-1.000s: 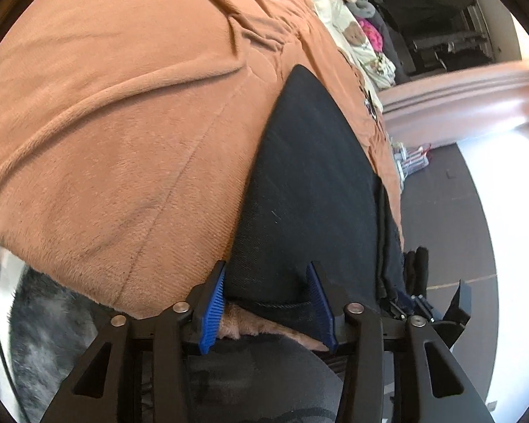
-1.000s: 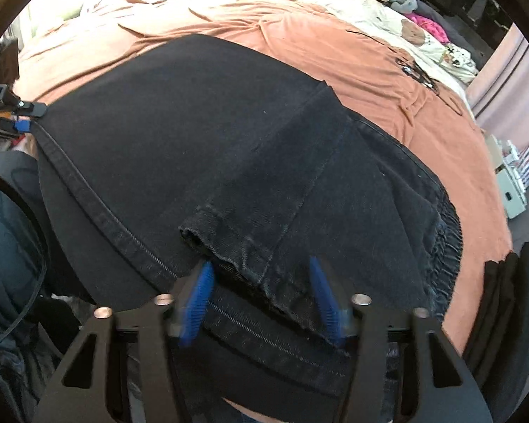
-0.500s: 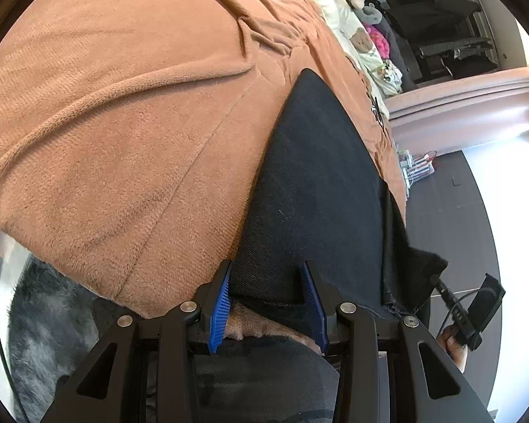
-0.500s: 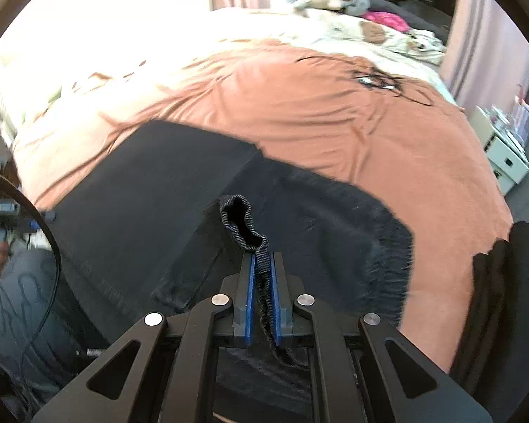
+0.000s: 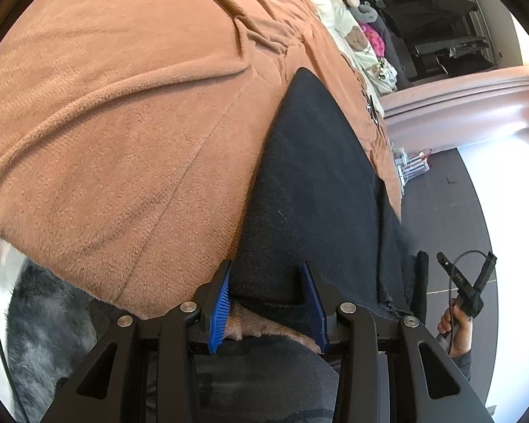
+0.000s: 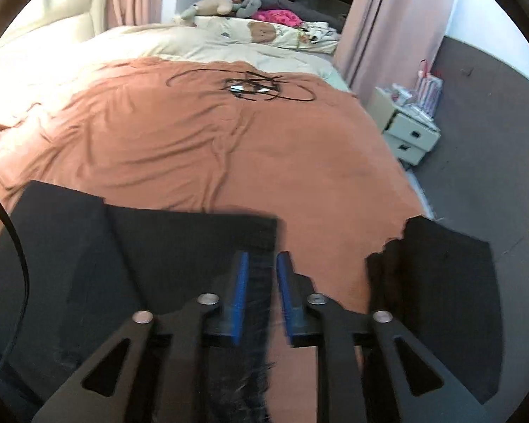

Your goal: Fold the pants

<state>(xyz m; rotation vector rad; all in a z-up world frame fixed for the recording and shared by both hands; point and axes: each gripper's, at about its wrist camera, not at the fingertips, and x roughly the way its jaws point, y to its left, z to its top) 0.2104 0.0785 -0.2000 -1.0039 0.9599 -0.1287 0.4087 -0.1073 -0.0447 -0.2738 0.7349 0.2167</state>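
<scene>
Black pants (image 5: 310, 190) are pinned at the bed's (image 5: 123, 134) near edge by the left gripper (image 5: 268, 305), its fingers narrowly clamping the fabric; the right gripper (image 6: 261, 294) has just been opening, fingers narrowly parted around blurred dark cloth.

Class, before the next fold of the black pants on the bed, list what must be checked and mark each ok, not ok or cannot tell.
1. Left gripper straddles the pants edge: ok.
2. Left pads pressing the cloth: cannot tell.
3. Right gripper jaws have just been opening, dark cloth between them; firm hold: cannot tell.
4. Orange blanket beyond the pants bare for laying the fold: ok.
5. Black cable lies far from the pants: ok.
6. Pants lie flat: cannot tell, blurred.
</scene>
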